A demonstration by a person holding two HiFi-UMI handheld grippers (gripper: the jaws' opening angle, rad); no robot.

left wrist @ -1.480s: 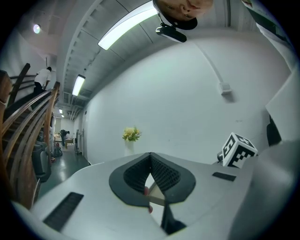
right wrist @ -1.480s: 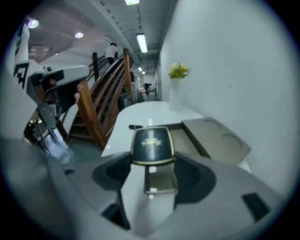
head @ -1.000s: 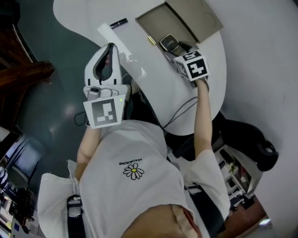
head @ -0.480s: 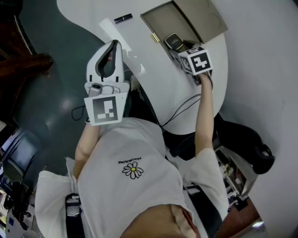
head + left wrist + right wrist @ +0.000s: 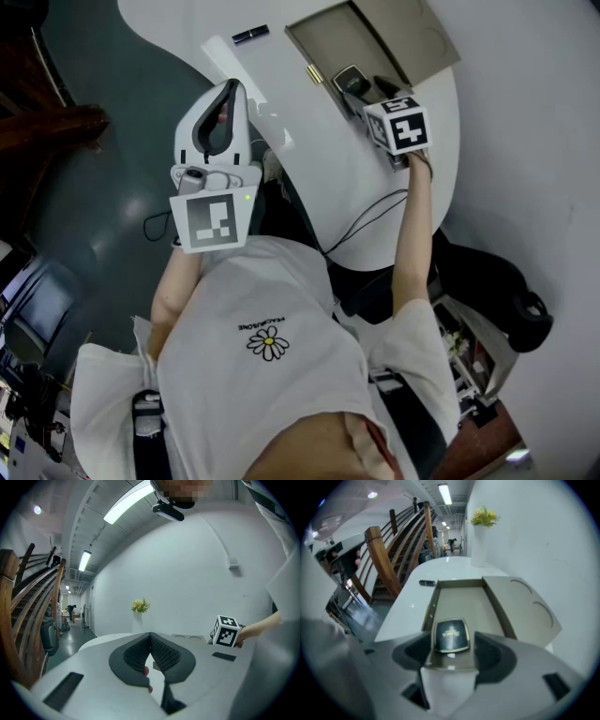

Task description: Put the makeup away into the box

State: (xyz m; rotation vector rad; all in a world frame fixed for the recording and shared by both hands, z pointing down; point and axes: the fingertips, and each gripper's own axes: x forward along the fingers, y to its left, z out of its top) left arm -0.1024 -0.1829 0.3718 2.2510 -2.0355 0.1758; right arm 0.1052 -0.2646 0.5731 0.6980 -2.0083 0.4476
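Note:
A dark square compact with a gold rim lies flat in the open tan box, just inside its near wall. My right gripper stands open around it, with a gap showing on each side of the compact. In the head view the compact sits at the box's near end, under the right gripper. A black lipstick tube lies on the white table left of the box. My left gripper hovers at the table's left edge, shut and empty.
The box's lid lies open to the right of the tray. A white vase of yellow flowers stands beyond the box by the wall. A black cable hangs off the table's near edge. A wooden stair railing runs along the left.
My right gripper has carried the compact forward over the box's near wall, and the compact now rests inside with the jaws apart. The left gripper has barely shifted.

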